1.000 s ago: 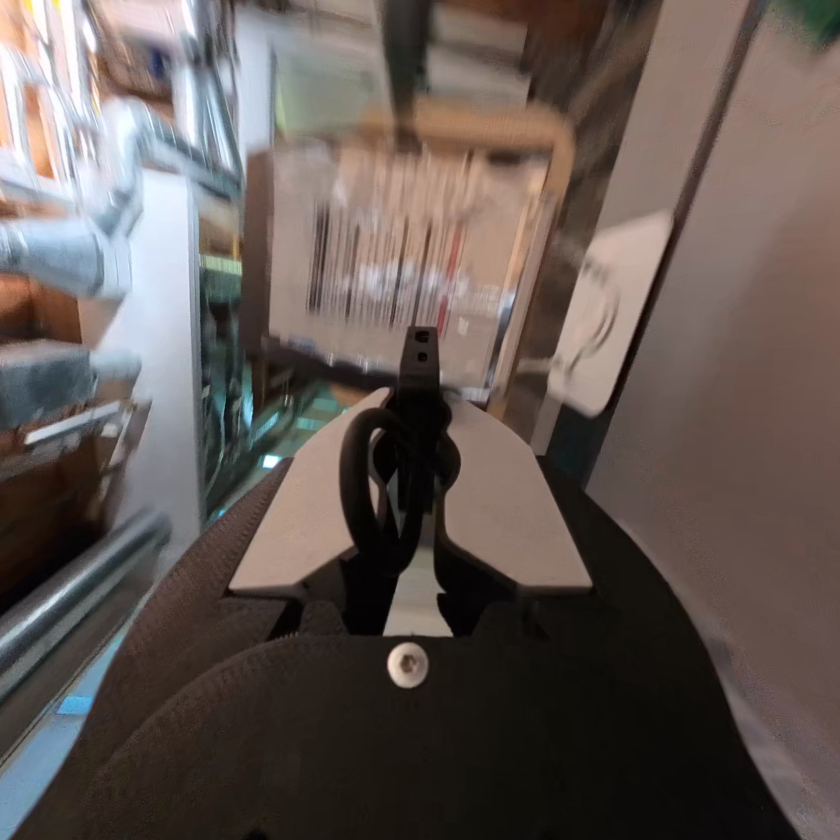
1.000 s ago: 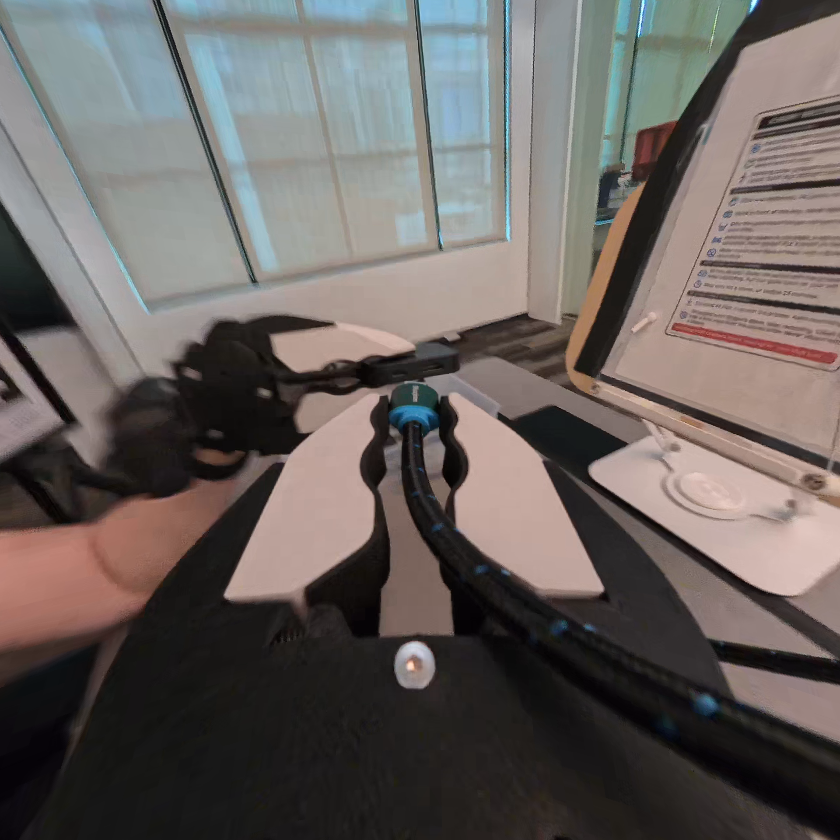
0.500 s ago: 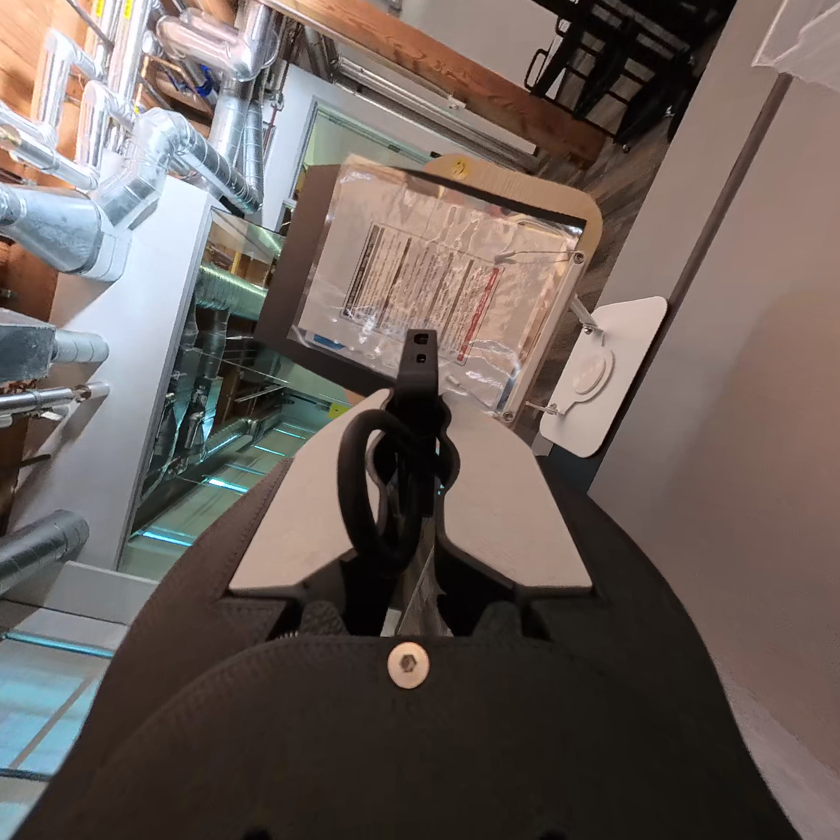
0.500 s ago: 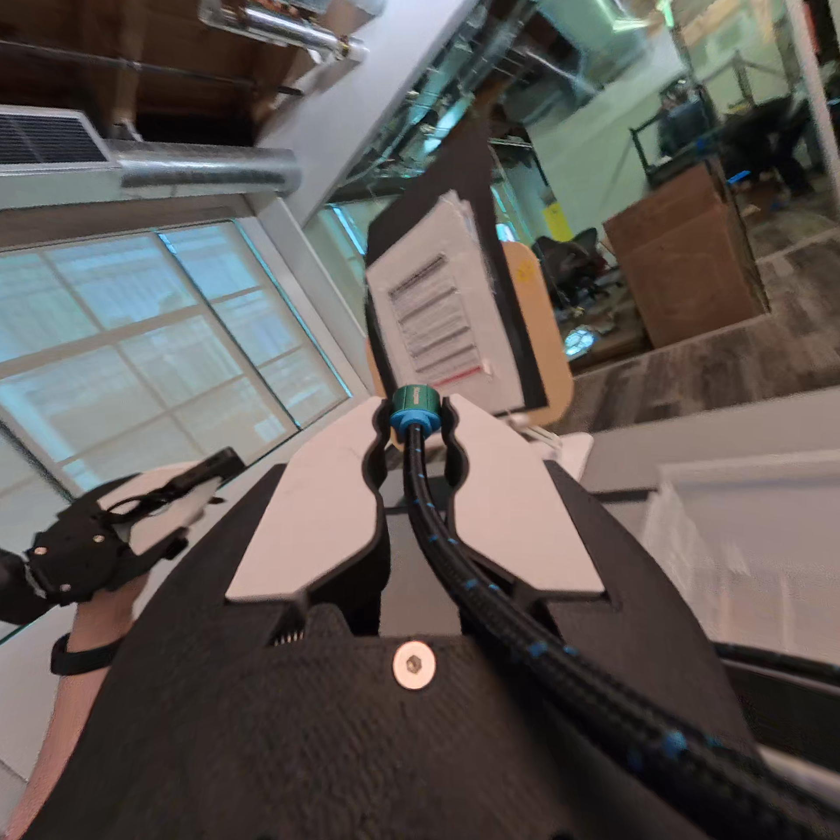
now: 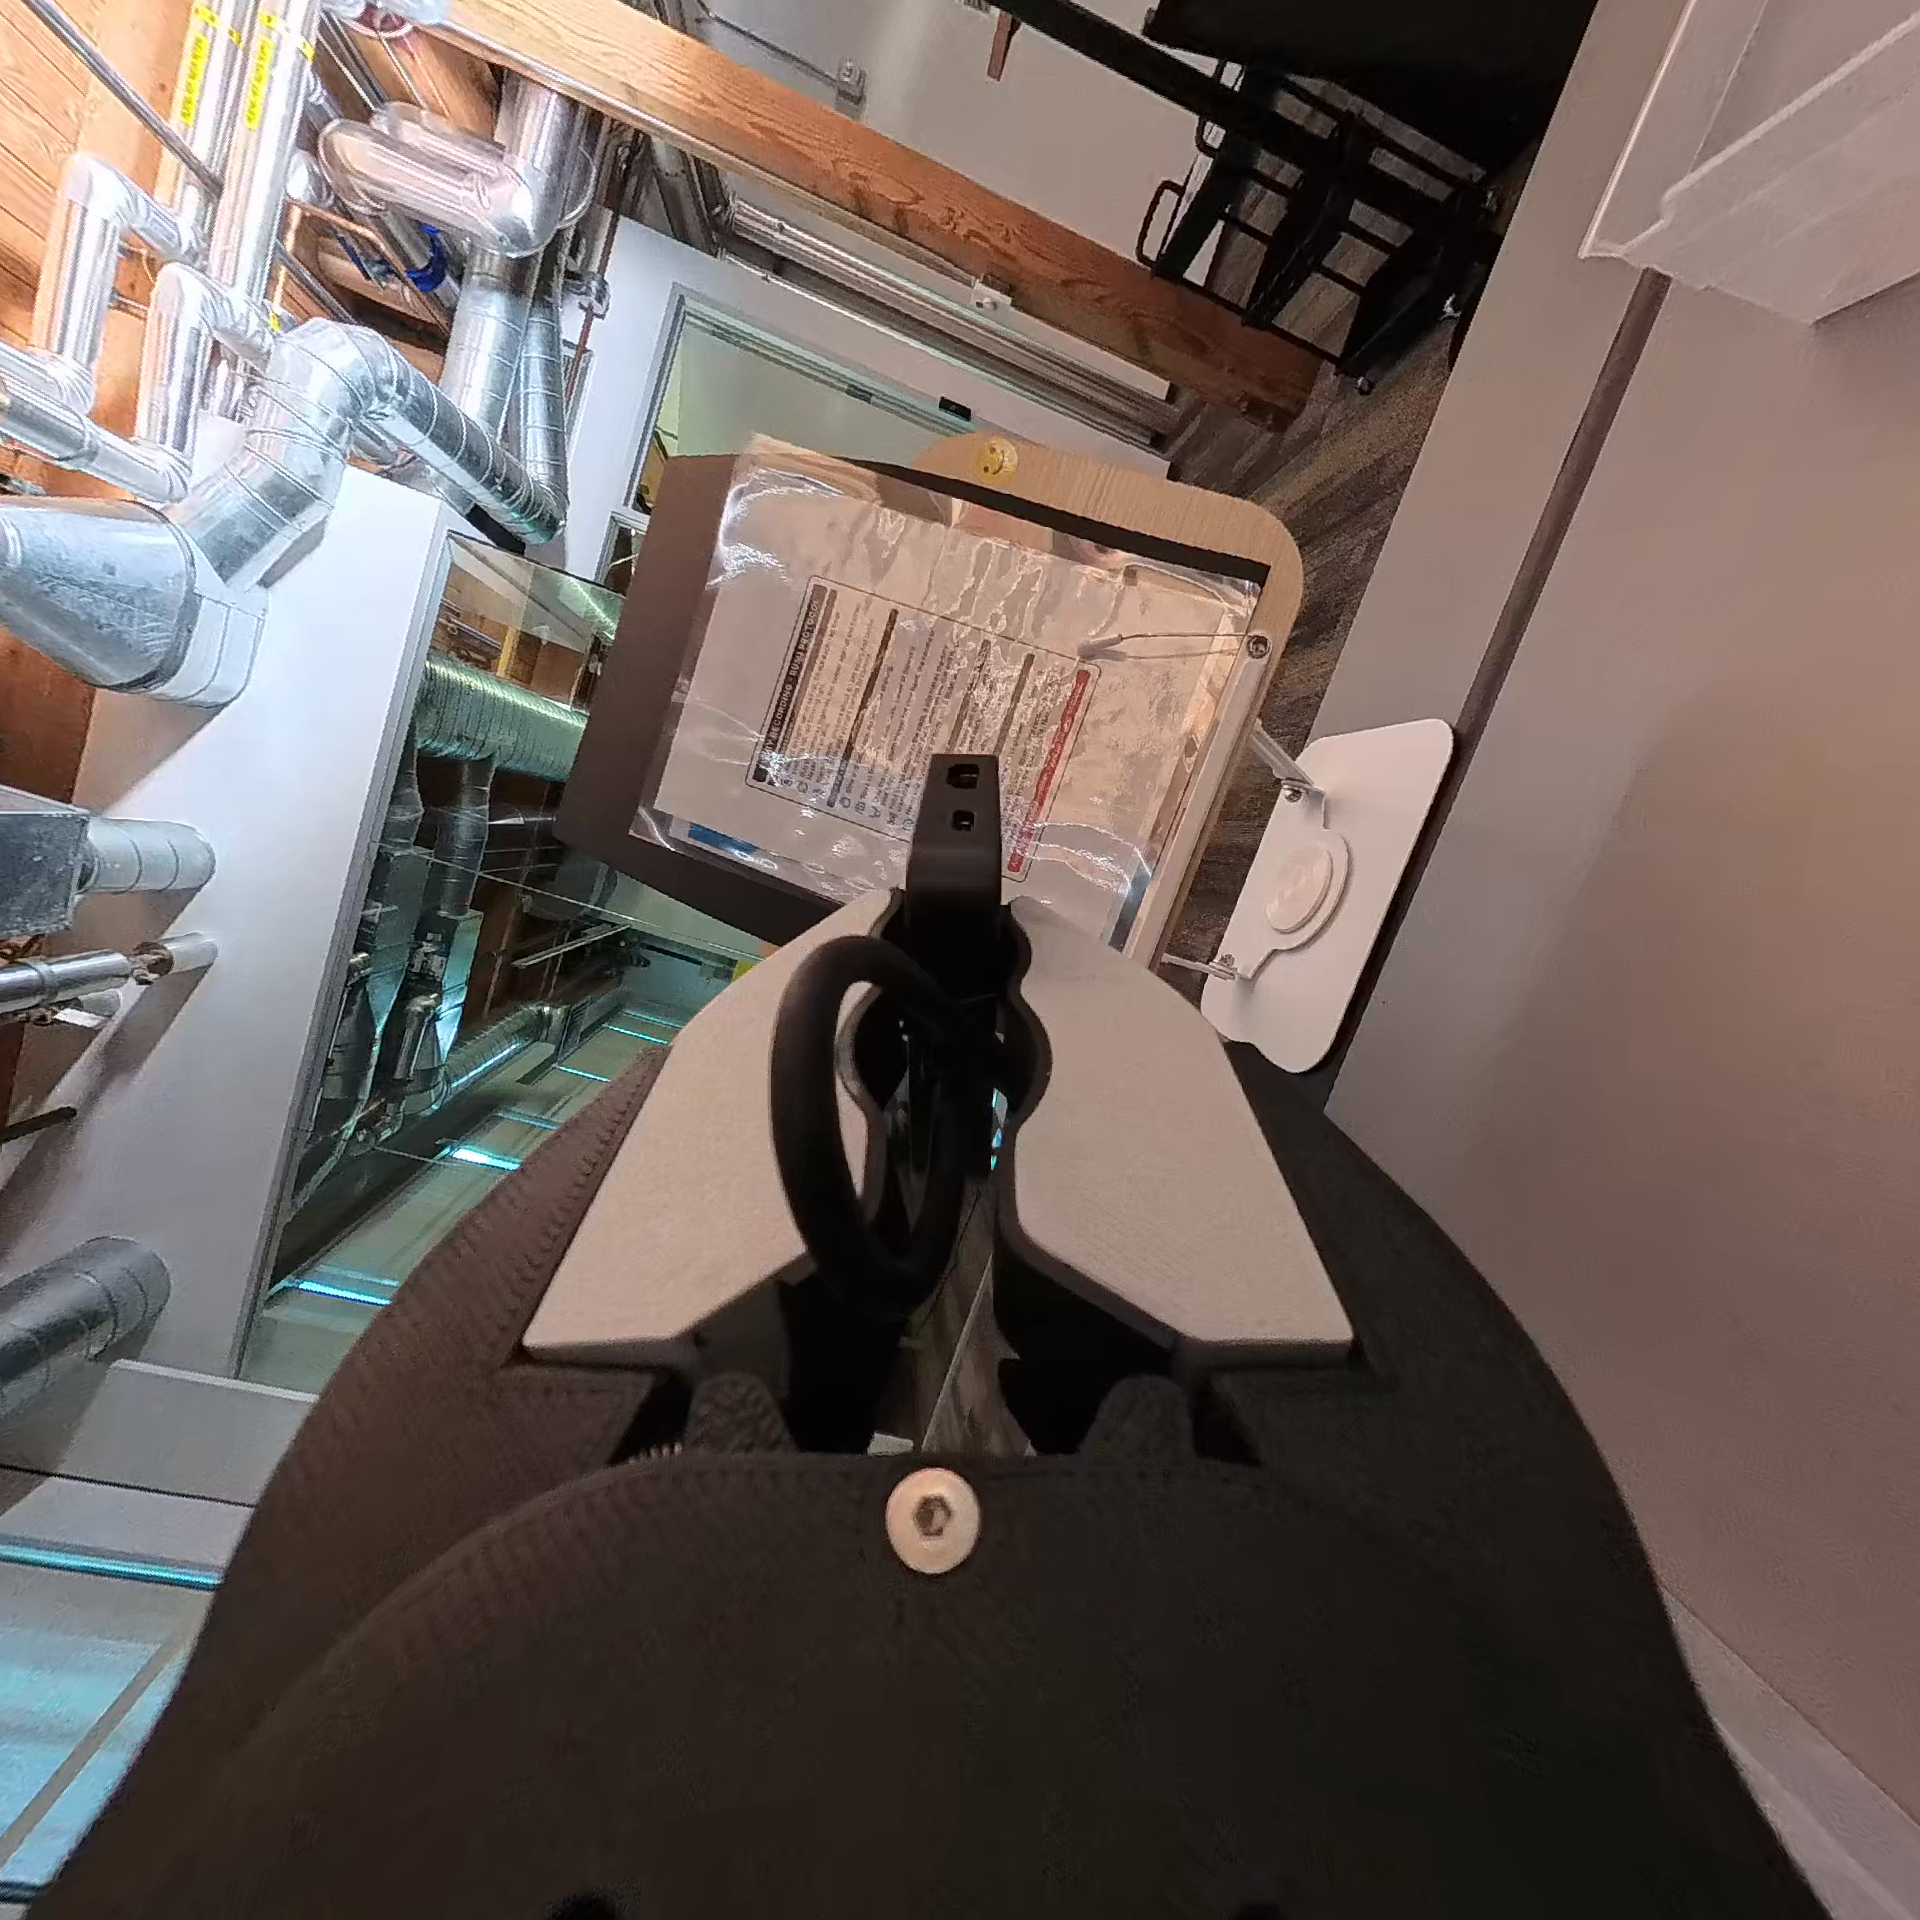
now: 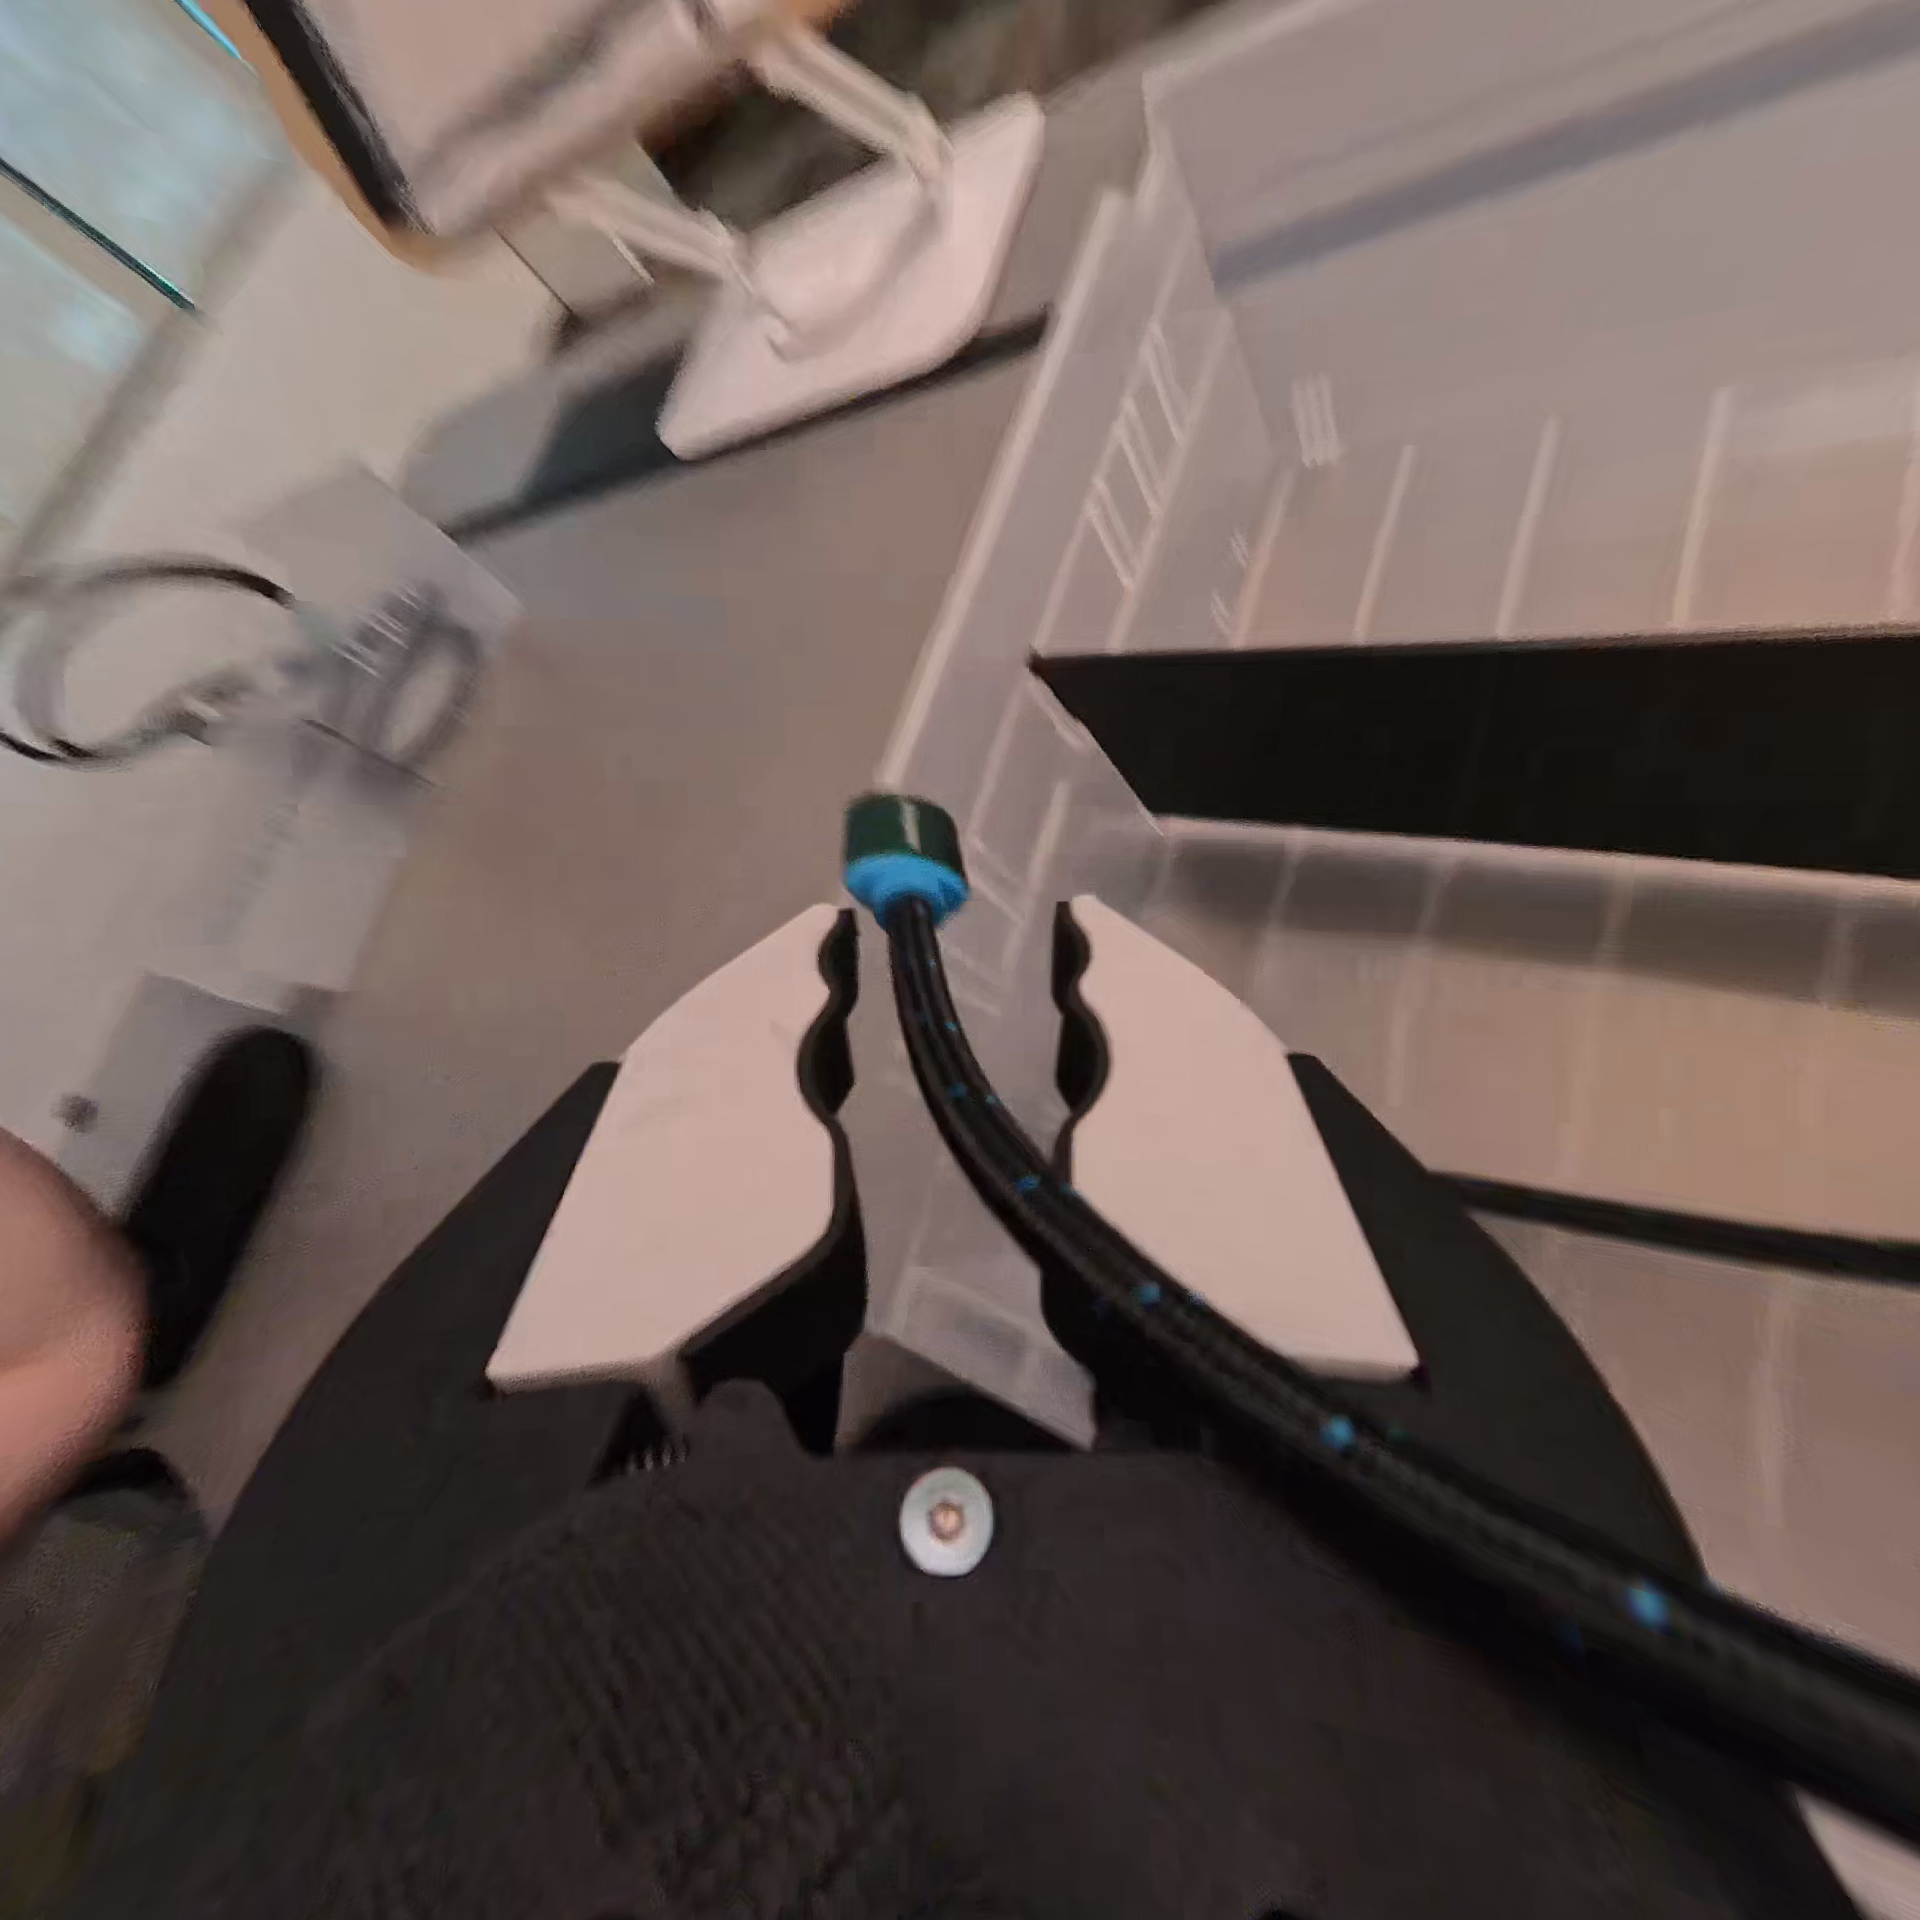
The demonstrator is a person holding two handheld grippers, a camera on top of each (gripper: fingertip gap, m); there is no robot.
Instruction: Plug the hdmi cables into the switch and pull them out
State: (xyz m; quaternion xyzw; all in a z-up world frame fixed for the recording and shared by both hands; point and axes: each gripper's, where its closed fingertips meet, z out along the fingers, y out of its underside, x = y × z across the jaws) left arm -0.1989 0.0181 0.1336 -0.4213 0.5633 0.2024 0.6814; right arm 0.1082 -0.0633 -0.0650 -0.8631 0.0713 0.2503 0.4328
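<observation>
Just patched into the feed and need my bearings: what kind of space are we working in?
Probably an open-plan office or lab in a converted industrial building: exposed silver ducts and timber beams overhead, a grey worktable, a laminated instruction sheet.

The left gripper [image 5: 951, 925] is seen at the centre of its frame, rolled sideways, its jaws pressed together on a thin black device. The right gripper [image 6: 954, 914] is shown with jaws parted, a gap left on either side of the braided cable lying between them.
</observation>
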